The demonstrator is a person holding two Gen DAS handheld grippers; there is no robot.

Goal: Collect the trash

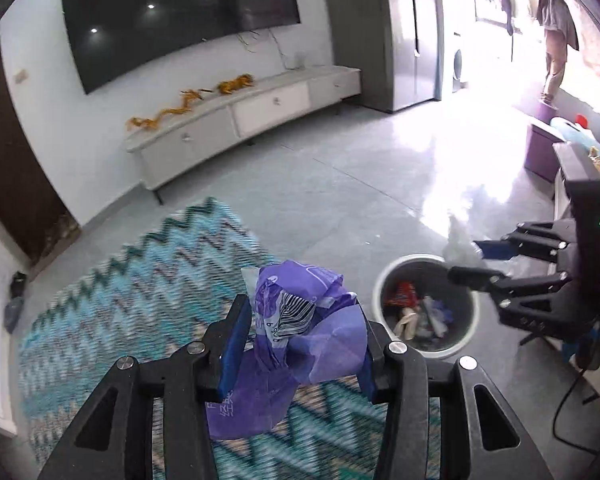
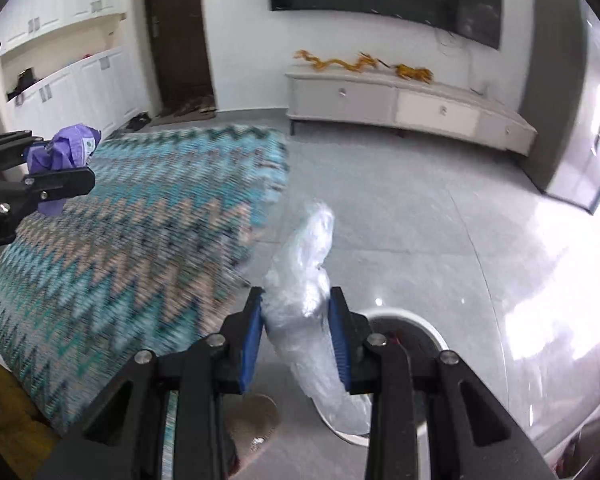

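My left gripper (image 1: pixel 300 340) is shut on a crumpled purple wrapper (image 1: pixel 300 328) and holds it above the zigzag rug, left of the bin. The same gripper and purple wrapper (image 2: pixel 66 152) show at the left edge of the right wrist view. My right gripper (image 2: pixel 298 336) is shut on a clear crumpled plastic bag (image 2: pixel 304 284), directly above the white-rimmed trash bin (image 2: pixel 420 320). In the left wrist view the right gripper (image 1: pixel 464 260) hovers over the bin's (image 1: pixel 384 280) far right rim with the clear plastic bag (image 1: pixel 458 240). The bin holds several pieces of trash.
A blue zigzag rug (image 2: pixel 140 240) covers the floor at left. A low TV cabinet (image 1: pixel 240 120) with a wall TV (image 1: pixel 180 12) stands at the far wall. Glossy grey tile floor (image 2: pixel 440 220) surrounds the bin. Purple stools (image 1: pixel 540 148) and a cable (image 1: pixel 568 400) are at right.
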